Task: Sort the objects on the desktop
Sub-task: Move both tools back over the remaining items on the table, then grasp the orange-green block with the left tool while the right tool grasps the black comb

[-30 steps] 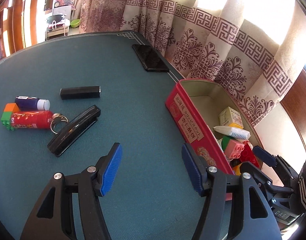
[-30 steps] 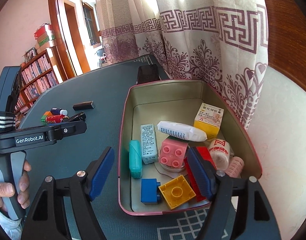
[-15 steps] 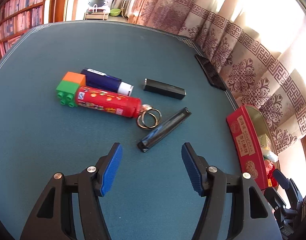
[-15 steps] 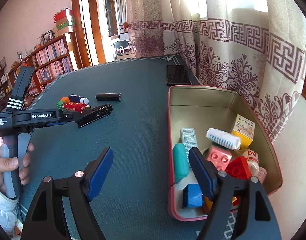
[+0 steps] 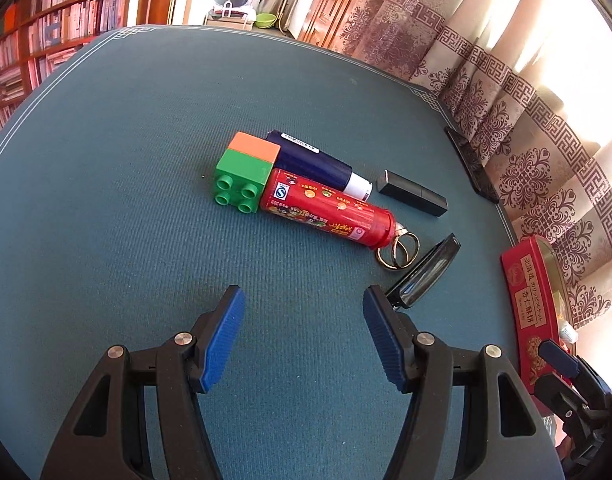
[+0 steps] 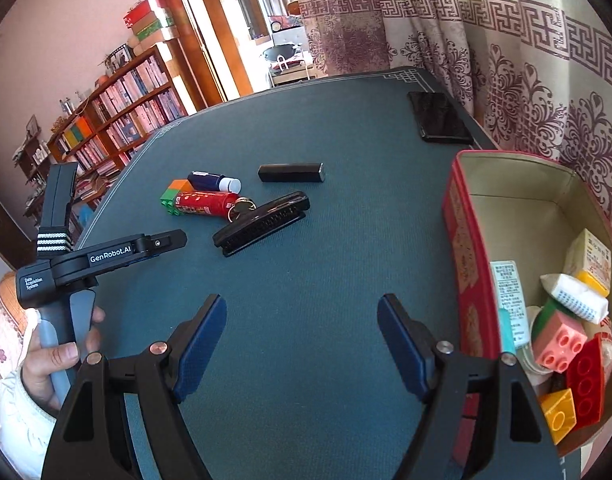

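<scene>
Left gripper [image 5: 302,336]: jaws parted, nothing between the blue ribbed pads, bare teal felt tabletop [image 5: 106,220] beneath. Pitched down toward the unsorted cluster, presumably to line up a pick.

Just beyond the right-hand pad tip: glossy black oblong clip-like case [image 5: 426,274], lying slantwise, near end almost at the pad but apart from it. Nearest candidate for a grasp, by position.

Further ahead of the gap: pair of gold key rings [image 5: 398,250], attached to the cap end of a red printed cylindrical tube [image 5: 326,210] lying on its side. Touching the tube's far side: dark blue tube with white cap [image 5: 318,166]. At both tubes' base ends: green studded plastic brick [image 5: 242,180] with an orange brick [image 5: 256,146] behind it, touching. Grouping suggests items gathered for sorting, none yet lifted.

Ahead and right of the jaws, well apart: matte black rectangular bar [image 5: 412,198]; beyond it, a flat black phone [image 5: 472,164] at the table edge by the patterned curtain [image 5: 526,128].

Right gripper [image 6: 302,344]: jaws spread wide, empty, over bare felt, pointed between cluster and container.

Right of its right-hand pad: red tin box [image 6: 460,240], open, already holding bricks, small cartons and tubes; evidently the sorting destination, positioned within easy reach.

Left of its jaws: a hand [image 6: 54,356] gripping the other tool's handle.
</scene>
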Motion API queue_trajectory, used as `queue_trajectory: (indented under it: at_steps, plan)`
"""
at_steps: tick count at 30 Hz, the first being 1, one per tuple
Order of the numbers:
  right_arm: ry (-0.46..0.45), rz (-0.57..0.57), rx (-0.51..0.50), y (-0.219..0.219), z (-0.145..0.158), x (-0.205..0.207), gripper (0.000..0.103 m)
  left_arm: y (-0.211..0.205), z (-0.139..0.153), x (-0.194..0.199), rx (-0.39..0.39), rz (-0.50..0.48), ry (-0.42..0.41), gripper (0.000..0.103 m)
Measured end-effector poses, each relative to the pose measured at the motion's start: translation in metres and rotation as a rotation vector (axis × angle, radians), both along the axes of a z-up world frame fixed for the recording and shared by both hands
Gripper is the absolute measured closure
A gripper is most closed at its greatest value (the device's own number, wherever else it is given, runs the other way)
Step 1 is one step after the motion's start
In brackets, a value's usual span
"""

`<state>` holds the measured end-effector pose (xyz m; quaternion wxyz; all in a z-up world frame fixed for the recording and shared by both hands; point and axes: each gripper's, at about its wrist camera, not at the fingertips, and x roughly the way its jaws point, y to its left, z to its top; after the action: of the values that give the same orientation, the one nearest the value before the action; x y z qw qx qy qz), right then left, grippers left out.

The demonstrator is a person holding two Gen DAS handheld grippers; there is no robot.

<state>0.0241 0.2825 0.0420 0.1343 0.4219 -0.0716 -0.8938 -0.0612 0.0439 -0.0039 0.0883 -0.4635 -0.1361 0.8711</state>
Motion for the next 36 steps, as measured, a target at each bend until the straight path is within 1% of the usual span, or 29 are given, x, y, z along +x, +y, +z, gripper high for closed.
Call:
queue_trajectory:
  at_steps: [2, 7, 11, 13, 16, 21, 26, 31, 33, 35, 36]
  plan:
    - [-0.008, 0.005, -0.011, -0.005, 0.000, -0.007, 0.022, -0.003, 0.004, -0.001, -0.002, 0.004, 0.001, 0.038]
    - [-0.023, 0.012, -0.027, -0.018, -0.005, -0.017, 0.022, -0.009, 0.021, -0.010, -0.053, 0.020, 0.030, 0.038]
    - [-0.038, 0.026, -0.035, -0.025, -0.012, -0.021, 0.022, -0.028, 0.020, -0.033, -0.050, 0.054, 0.038, 0.038]
    - [-0.043, 0.032, -0.035, -0.028, -0.013, -0.022, 0.022, -0.035, 0.019, -0.046, -0.048, 0.052, 0.039, 0.038]
    - [-0.045, 0.031, -0.036, -0.029, -0.014, -0.025, 0.022, -0.039, 0.016, -0.066, -0.065, 0.039, 0.038, 0.038]
    - [-0.056, 0.019, -0.045, -0.026, -0.017, -0.032, 0.022, -0.031, 0.004, -0.088, -0.102, 0.015, 0.008, 0.038]
    - [-0.081, 0.016, -0.048, -0.027, -0.026, -0.040, 0.022, -0.032, -0.014, -0.095, -0.094, 0.009, -0.025, 0.038]
    - [-0.097, 0.025, -0.035, -0.035, -0.031, -0.046, 0.022, -0.037, -0.017, -0.092, -0.080, -0.007, 0.013, 0.038]
    - [-0.099, 0.031, -0.034, -0.038, -0.031, -0.049, 0.022, -0.039, -0.018, -0.090, -0.095, -0.002, 0.026, 0.043]
    - [-0.102, 0.036, -0.034, -0.041, -0.029, -0.052, 0.022, -0.041, -0.019, -0.086, -0.112, -0.001, 0.032, 0.063]
    - [-0.106, 0.037, -0.037, -0.042, -0.029, -0.053, 0.022, -0.043, -0.020, -0.084, -0.102, 0.000, 0.031, 0.064]
